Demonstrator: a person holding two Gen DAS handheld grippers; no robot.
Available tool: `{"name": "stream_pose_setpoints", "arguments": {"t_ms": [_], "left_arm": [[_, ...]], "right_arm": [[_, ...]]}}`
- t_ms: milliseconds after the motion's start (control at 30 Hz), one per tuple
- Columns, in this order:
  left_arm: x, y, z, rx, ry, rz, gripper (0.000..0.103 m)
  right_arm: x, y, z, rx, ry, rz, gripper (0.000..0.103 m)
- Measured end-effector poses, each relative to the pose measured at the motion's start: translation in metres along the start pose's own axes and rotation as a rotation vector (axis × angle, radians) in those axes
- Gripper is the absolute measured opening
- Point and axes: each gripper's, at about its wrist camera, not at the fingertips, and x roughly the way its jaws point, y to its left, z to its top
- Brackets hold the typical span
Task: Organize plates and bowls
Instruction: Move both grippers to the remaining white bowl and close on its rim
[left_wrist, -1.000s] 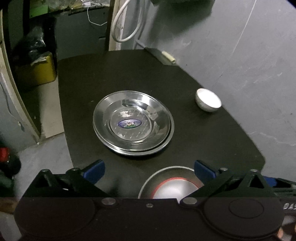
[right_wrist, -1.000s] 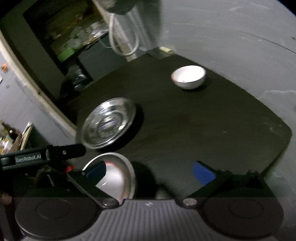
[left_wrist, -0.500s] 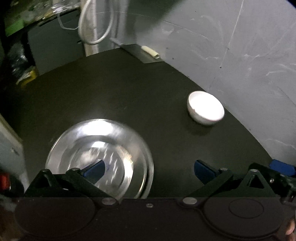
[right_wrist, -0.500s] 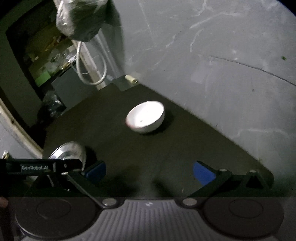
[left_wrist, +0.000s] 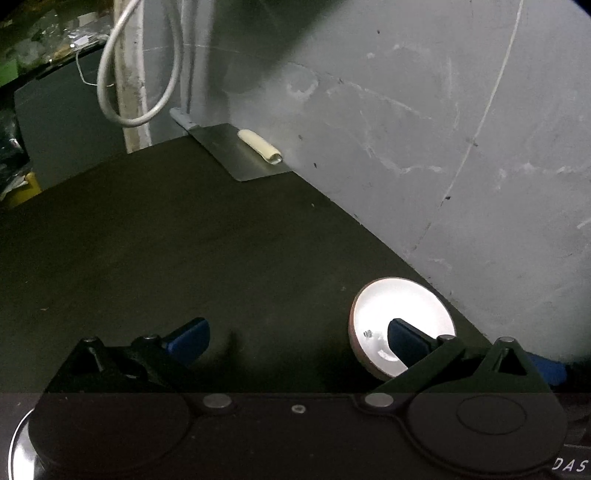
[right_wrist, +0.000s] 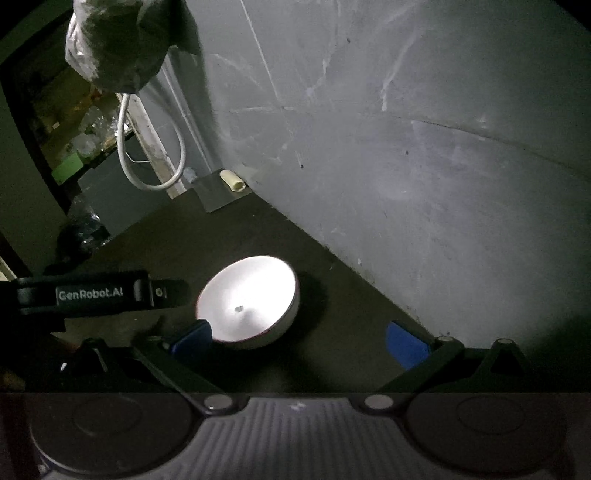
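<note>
Both the left tool (left_wrist: 297, 338) and the right tool (right_wrist: 301, 341) gape empty above the white bowl (right_wrist: 248, 301) near the bench's (left_wrist: 184, 236) wall-side edge.

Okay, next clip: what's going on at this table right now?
A person holding two claws is sorting dishes on a dark table. Both claws are open and holding nothing. The right claw points at a white bowl near the wall; the bowl sits just ahead of its left finger. The left claw is alongside, with the same bowl behind its right finger.
</note>
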Motion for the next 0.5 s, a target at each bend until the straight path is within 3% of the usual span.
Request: {"name": "stream_pose_setpoints", "arguments": {"t_ms": [367,500], "left_arm": [[0.025,-0.004,0.008,0.028,0.034,0.019,0.102],[0.029,-0.005,0.008,0.036,0.042,0.027,0.097]], "right_arm": [[0.028,-0.002,0.007,-0.005,0.024,-0.024,0.102],[0.032,0.003,0.007,-0.014,0.020,-0.023,0.099]]}}
